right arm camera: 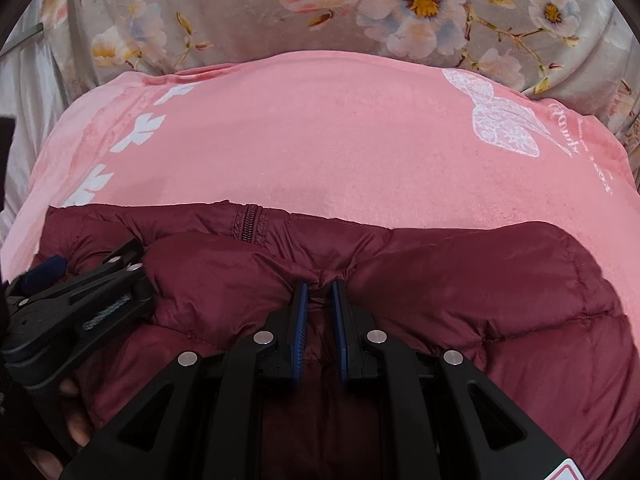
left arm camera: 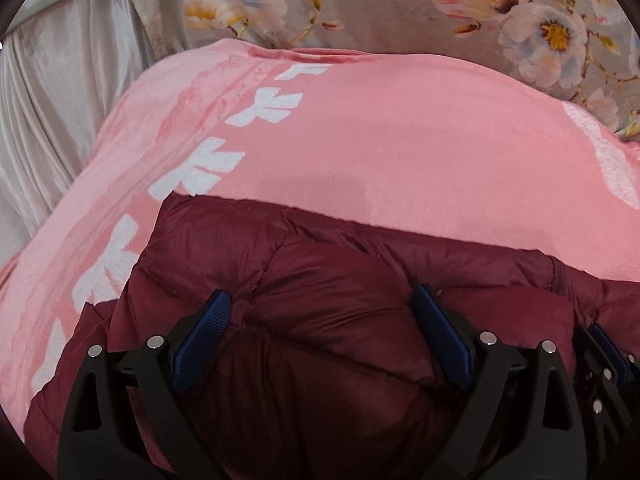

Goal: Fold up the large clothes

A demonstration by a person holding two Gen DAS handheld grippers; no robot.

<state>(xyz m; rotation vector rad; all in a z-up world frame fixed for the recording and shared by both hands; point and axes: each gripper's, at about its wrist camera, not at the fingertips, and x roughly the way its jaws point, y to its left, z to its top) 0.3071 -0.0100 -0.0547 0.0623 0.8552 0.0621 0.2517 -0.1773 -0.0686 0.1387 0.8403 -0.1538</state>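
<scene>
Maroon quilted fabric fills the lower half of both views: a puffer jacket [left arm camera: 328, 312] is seen lying on a pink blanket [left arm camera: 360, 140] printed with white leaf shapes and, toward the right of the right wrist view, a white lace bow motif [right arm camera: 504, 120]. Beyond the blanket, across the top of both frames, a grey floral bedspread [left arm camera: 360, 8] is visible, and pale satin cloth [left arm camera: 60, 120] is seen at the upper left of the left wrist view.

The left claw [left arm camera: 324, 332] is held released, its blue-padded fingers [left arm camera: 204, 332] spread wide over a puffed panel of the jacket at the lower centre of the frame; the jacket lies between them, but no pinching of the fabric is seen.

The right claw [right arm camera: 320, 304] is clenched on a gathered ridge of the jacket's fabric at the lower centre of its view, with the cloth bunched between the two blue pads. A short zip [right arm camera: 252, 220] is visible at the jacket's far edge, just above and left of that grip.

The left claw's black body is also seen at the lower left of the right wrist view, resting on the jacket, with part of a hand [right arm camera: 76, 420] beneath it.
</scene>
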